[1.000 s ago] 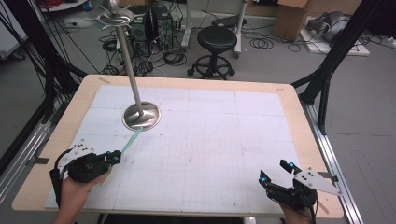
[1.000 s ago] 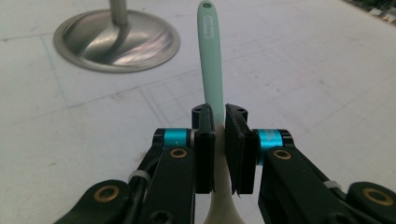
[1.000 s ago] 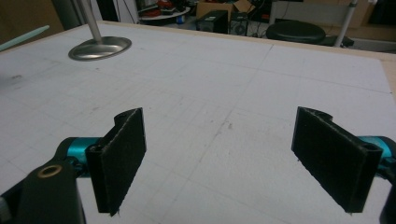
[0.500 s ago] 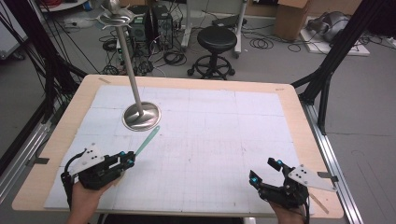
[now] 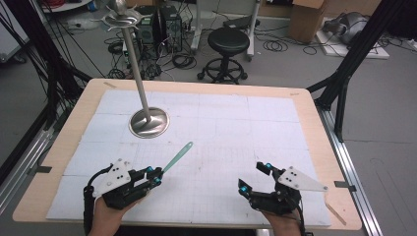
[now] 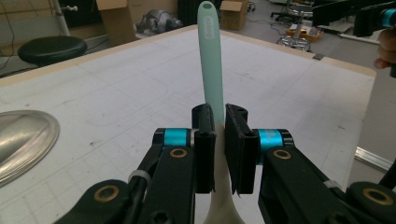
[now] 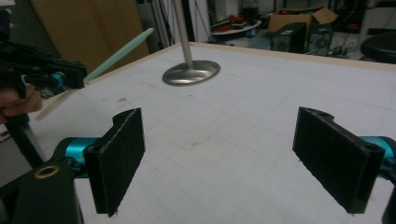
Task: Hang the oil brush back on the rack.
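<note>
Mint spoon (image 6: pixel 211 60) clenched in left gripper (image 5: pixel 153 175); right gripper (image 5: pixel 254 177) released. Keep it level approaching the stand (image 5: pixel 148 121).

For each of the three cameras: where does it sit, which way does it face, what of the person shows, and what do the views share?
High view: above the person's side, facing forward and down on the table; both hands, left tongs, right tongs.
Left gripper view: on the left tongs, facing along the spatula they clamp, toward the far right hand.
Right gripper view: on the open right tongs, facing the stand.
Shared: spatula and stand base show in all three.
</note>
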`<state>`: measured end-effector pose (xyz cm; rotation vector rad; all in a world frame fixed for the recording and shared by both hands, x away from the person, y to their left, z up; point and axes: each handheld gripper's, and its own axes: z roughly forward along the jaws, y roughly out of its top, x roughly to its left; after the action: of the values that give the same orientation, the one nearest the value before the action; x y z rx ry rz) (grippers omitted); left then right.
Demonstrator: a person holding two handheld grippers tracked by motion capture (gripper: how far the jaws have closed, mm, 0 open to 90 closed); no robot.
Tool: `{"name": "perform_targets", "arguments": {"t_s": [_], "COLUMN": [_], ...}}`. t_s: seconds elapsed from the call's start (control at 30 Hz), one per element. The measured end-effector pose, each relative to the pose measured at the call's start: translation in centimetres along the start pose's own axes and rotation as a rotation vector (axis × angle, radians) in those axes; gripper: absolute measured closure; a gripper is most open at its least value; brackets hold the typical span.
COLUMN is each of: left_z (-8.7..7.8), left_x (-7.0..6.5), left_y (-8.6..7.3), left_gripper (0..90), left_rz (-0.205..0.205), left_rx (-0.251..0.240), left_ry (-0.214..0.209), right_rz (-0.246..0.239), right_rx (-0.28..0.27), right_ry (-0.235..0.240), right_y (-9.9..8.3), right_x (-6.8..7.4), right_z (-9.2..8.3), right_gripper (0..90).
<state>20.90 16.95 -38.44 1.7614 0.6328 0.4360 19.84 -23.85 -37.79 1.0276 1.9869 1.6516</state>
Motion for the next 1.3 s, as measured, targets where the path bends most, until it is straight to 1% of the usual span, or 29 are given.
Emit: {"name": "perform_targets", "arguments": {"t_s": [0.03, 0.07, 0.1, 0.23, 0.27, 0.3, 0.33, 0.37, 0.5, 0.53, 0.6, 0.63, 0.67, 0.73, 0.87, 0.9, 1.13, 1.17, 1.3], "left_z": [0.2, 0.2, 0.3, 0.5, 0.6, 0.8, 0.8, 1.0, 1.4, 1.4, 1.5, 1.5, 1.6, 1.7, 1.8, 1.8, 2.1, 2.1, 2.2], "left_x": [-0.4, -0.4, -0.7, -1.2, -1.4, -1.7, -1.7, -2.0, -2.5, -2.5, -2.6, -2.6, -2.7, -2.8, -2.9, -3.0, -3.2, -3.2, -3.3], "left_y": [0.1, 0.1, 0.2, 0.4, 0.5, 0.6, 0.6, 0.6, 0.8, 0.8, 0.8, 0.8, 0.8, 0.8, 0.9, 1.0, 1.1, 1.1, 1.2], "left_gripper": [81.8, 81.8, 81.9, 81.8, 81.8, 81.8, 81.8, 81.8, 81.7, 81.8, 81.7, 81.7, 81.7, 81.7, 81.7, 81.7, 81.6, 81.5, 81.5], "left_rz": [0.006, 0.006, 0.007, 0.011, 0.017, 0.021, 0.021, 0.026, 0.028, 0.028, 0.027, 0.027, 0.027, 0.028, 0.032, 0.034, 0.034, 0.033, 0.032], "left_rx": [-0.004, -0.004, -0.015, -0.023, -0.023, -0.025, -0.025, -0.024, -0.03, -0.031, -0.03, -0.03, -0.03, -0.03, -0.026, -0.024, -0.018, -0.018, -0.014], "left_ry": [-0.003, -0.003, -0.009, -0.024, -0.033, -0.039, -0.039, -0.052, -0.067, -0.07, -0.075, -0.075, -0.076, -0.083, -0.088, -0.093, -0.101, -0.1, -0.099], "right_rz": [0.003, 0.003, 0.012, 0.014, 0.014, 0.018, 0.018, 0.024, 0.028, 0.025, 0.018, 0.017, 0.017, 0.016, 0.017, 0.021, 0.033, 0.049, 0.062], "right_rx": [0.001, 0.001, 0.003, 0.011, 0.011, 0.021, 0.021, 0.016, 0.019, 0.021, 0.025, 0.029, 0.029, 0.038, 0.041, 0.039, 0.037, 0.033, 0.025], "right_ry": [0.017, 0.017, 0.047, 0.085, 0.085, 0.105, 0.105, 0.129, 0.166, 0.174, 0.203, 0.215, 0.215, 0.223, 0.233, 0.244, 0.265, 0.276, 0.286], "right_y": [0.1, 0.1, 0.3, 0.6, 0.6, 1.0, 1.0, 1.3, 1.9, 2.0, 2.3, 2.4, 2.4, 2.7, 2.9, 3.2, 3.5, 3.6, 3.6], "right_x": [0.3, 0.3, 0.7, 1.4, 1.4, 1.8, 1.8, 2.1, 2.7, 2.9, 3.2, 3.4, 3.4, 3.8, 4.0, 4.1, 4.4, 4.4, 4.3], "right_z": [0.4, 0.4, 1.1, 2.5, 2.5, 3.4, 3.4, 4.2, 5.5, 5.9, 6.6, 7.0, 7.0, 7.8, 8.4, 8.6, 9.1, 9.1, 9.0], "right_gripper": [16.1, 16.1, 16.1, 16.1, 16.1, 16.1, 16.1, 16.3, 17.4, 17.9, 24.1, 24.4, 24.4, 24.6, 26.1, 27.5, 31.4, 33.1, 34.9]}}
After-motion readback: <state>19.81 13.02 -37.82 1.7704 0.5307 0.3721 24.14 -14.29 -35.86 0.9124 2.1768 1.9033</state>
